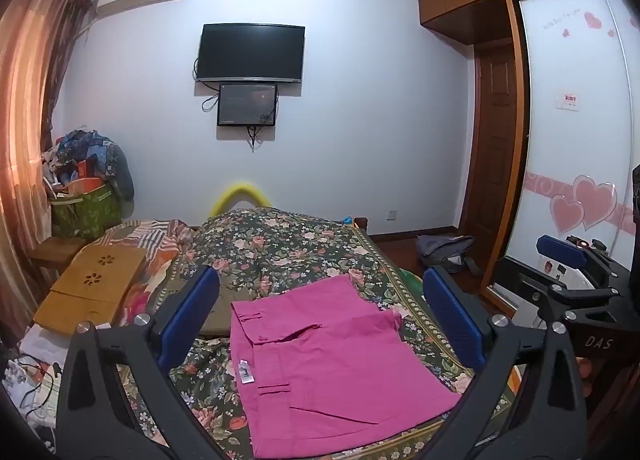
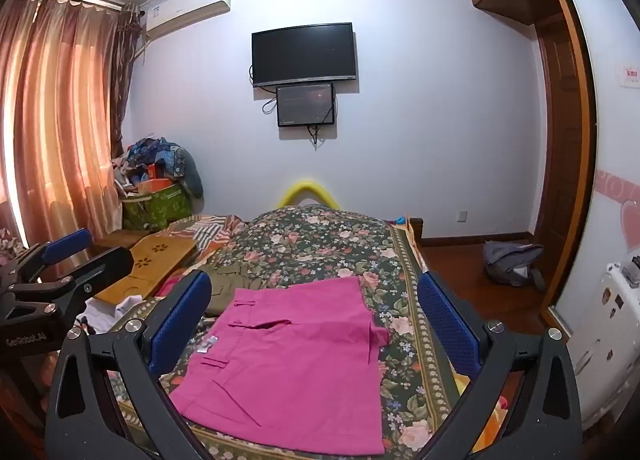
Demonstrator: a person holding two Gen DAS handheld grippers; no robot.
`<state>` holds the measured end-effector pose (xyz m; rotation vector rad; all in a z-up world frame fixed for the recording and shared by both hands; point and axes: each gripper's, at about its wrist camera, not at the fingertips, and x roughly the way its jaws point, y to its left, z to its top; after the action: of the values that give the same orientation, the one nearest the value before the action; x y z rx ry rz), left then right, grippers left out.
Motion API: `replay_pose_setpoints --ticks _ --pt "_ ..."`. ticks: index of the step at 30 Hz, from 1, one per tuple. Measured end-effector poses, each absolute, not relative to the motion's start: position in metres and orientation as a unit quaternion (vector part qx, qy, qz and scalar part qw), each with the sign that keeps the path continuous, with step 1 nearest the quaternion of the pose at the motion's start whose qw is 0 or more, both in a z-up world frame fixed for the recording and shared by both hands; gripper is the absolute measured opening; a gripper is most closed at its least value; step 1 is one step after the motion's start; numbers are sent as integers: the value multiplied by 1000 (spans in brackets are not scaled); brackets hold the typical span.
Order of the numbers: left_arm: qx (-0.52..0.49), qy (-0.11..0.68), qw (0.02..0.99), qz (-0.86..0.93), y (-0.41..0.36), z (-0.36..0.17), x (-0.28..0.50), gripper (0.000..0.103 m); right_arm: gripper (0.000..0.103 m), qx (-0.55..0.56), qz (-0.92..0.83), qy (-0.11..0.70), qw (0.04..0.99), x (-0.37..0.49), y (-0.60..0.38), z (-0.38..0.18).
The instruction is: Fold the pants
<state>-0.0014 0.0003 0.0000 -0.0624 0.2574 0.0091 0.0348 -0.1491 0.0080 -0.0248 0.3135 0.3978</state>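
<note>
The pink pants (image 1: 332, 364) lie folded flat on the floral bedspread (image 1: 280, 244), waistband to the left with a white tag showing; they also show in the right wrist view (image 2: 292, 364). My left gripper (image 1: 320, 308) is open and empty, held above the near edge of the pants. My right gripper (image 2: 314, 312) is open and empty, also above the pants. The right gripper shows at the right edge of the left wrist view (image 1: 568, 272), and the left gripper at the left edge of the right wrist view (image 2: 52, 260).
An olive garment (image 2: 228, 280) lies just behind the pants. A wooden lap tray (image 1: 92, 288) sits at the bed's left side, with cables and white items near it. A green bag of clutter (image 1: 86, 208) stands by the curtain. A grey bag (image 1: 444, 250) lies on the floor by the wardrobe.
</note>
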Motion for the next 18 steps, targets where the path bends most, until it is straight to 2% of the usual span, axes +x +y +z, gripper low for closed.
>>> replay_pose_setpoints --ticks 18 --pt "-30 139 990 4 4 -3 0 103 103 -10 198 156 967 33 -145 8"
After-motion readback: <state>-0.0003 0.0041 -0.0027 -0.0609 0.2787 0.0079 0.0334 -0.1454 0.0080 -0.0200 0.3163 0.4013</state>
